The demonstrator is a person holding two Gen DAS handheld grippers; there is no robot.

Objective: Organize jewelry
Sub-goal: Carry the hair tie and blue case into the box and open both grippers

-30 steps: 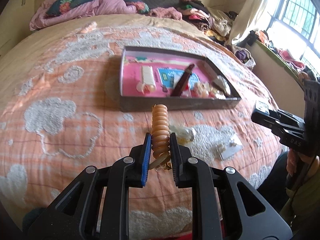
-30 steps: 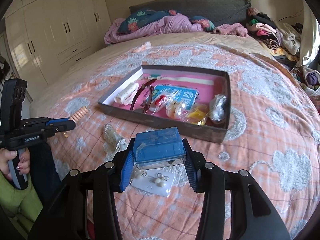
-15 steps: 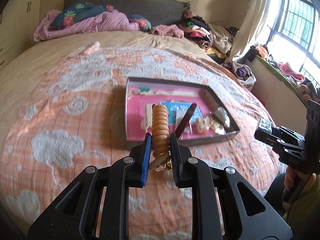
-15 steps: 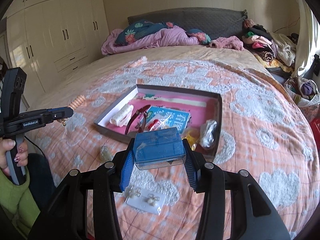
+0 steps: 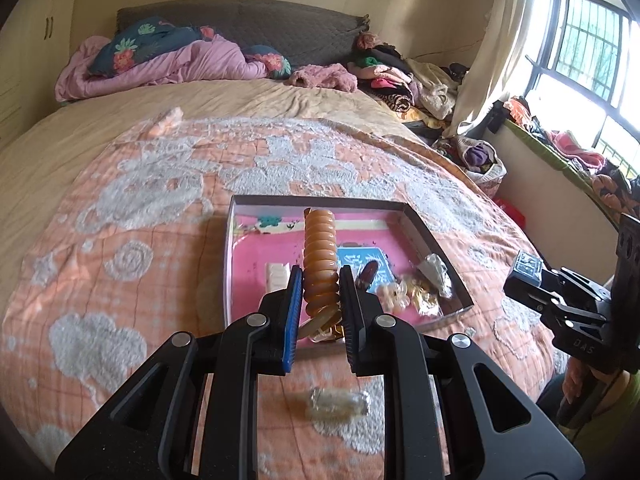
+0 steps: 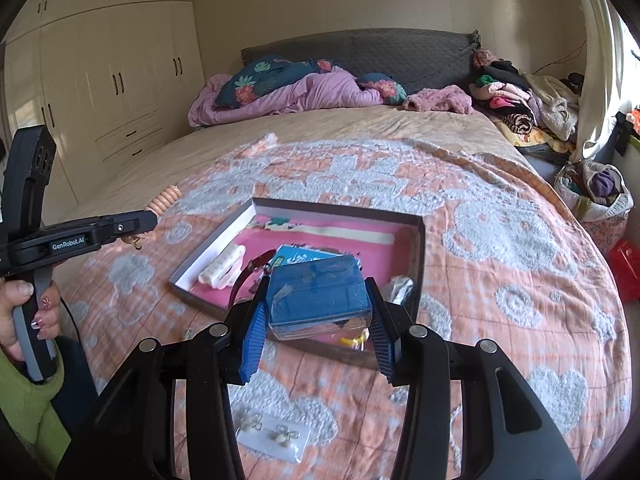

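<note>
My left gripper [image 5: 319, 296] is shut on an orange beaded bracelet stack [image 5: 320, 256] and holds it in the air over the near edge of the shallow pink-lined box [image 5: 236, 240]. It also shows at the left of the right wrist view [image 6: 150, 216]. My right gripper [image 6: 316, 312] is shut on a small clear blue-tinted plastic case [image 6: 318, 290], held above the box's [image 6: 420, 240] near side. It shows at the right of the left wrist view [image 5: 524, 276]. The box holds a white clip [image 6: 222, 268], a dark hairband, a blue card and small packets.
On the orange patterned bedspread, a white earring card [image 6: 276, 436] lies below my right gripper and a small clear packet [image 5: 338, 402] lies below my left one. Bedding and clothes pile at the headboard; wardrobes stand left, a window right.
Both grippers have risen and moved forward toward the box with their loads. The box now sits lower and nearer in both views.
</note>
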